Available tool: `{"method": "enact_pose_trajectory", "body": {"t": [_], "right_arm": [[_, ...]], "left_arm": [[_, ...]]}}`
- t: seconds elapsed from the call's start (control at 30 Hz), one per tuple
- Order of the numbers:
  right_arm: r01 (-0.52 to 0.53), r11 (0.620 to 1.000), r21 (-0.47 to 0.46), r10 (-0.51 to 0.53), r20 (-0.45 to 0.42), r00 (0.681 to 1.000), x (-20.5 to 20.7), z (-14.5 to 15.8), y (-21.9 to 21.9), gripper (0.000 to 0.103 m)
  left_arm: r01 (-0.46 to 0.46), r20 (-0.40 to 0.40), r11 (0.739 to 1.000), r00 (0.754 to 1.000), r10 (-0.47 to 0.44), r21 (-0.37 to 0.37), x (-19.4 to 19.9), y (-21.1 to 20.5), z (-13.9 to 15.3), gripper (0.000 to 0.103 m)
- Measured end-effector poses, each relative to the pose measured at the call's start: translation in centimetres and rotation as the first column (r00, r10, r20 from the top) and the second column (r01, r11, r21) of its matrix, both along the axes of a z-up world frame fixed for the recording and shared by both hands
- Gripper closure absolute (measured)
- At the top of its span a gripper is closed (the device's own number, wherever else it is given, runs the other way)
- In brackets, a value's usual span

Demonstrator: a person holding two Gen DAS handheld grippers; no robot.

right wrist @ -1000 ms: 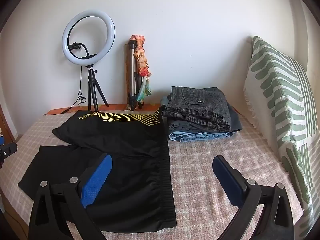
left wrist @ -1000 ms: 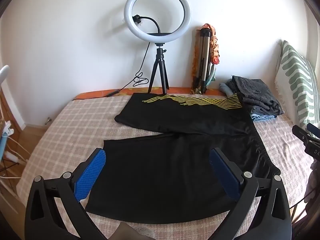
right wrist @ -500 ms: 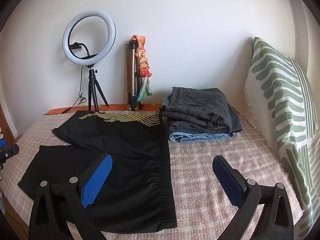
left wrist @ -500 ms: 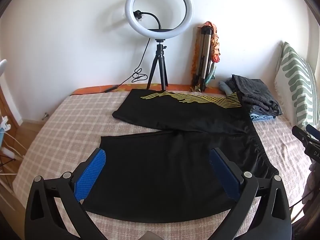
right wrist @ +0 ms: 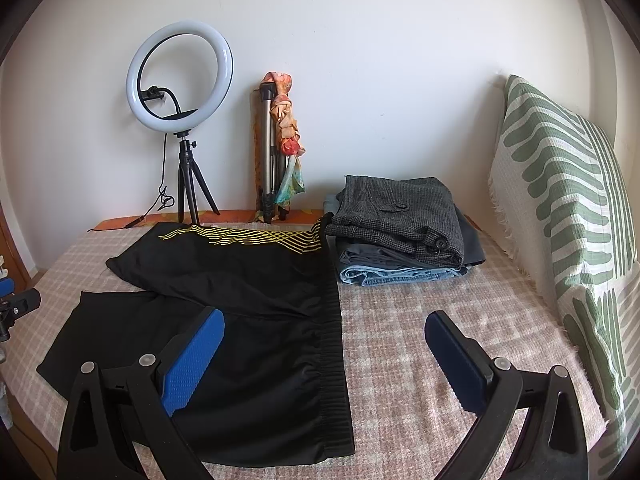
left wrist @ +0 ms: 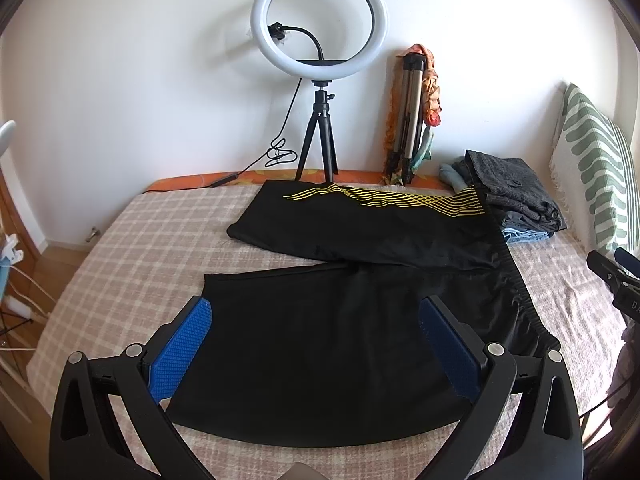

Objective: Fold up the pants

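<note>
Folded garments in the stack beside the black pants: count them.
3 visible: grey tweed pants on top, dark grey garment beneath, light blue jeans at the bottom. More may be hidden behind.

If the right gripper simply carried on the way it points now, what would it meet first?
Probably the checked bedspread just right of the black pants' waistband; the open right gripper straddles that edge, though depth is uncertain.

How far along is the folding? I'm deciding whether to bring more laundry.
Barely begun. Done: the black pants lie spread flat on the bed, legs apart, with a folded stack beside the waistband. In hand: nothing; the left gripper and right gripper are both open, gripping no cloth. Left: every fold, starting with bringing one leg over the other, then stacking.
</note>
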State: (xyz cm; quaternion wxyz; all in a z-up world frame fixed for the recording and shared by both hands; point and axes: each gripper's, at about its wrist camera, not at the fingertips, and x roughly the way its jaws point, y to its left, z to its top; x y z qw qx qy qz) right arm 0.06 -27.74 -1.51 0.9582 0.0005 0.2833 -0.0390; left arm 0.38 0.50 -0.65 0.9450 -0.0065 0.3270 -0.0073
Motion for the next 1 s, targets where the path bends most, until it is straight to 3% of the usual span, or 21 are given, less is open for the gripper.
{"method": "enact_pose_trajectory", "body": {"t": [1.0], "right_arm": [[0.000, 1.000, 0.003, 0.000, 0.003, 1.000, -0.16, -0.07, 0.02, 0.002]], "left_arm": [[0.001, 0.003, 1.000, 1.000, -0.001, 0.006, -0.07, -0.21, 0.10, 0.000]]}}
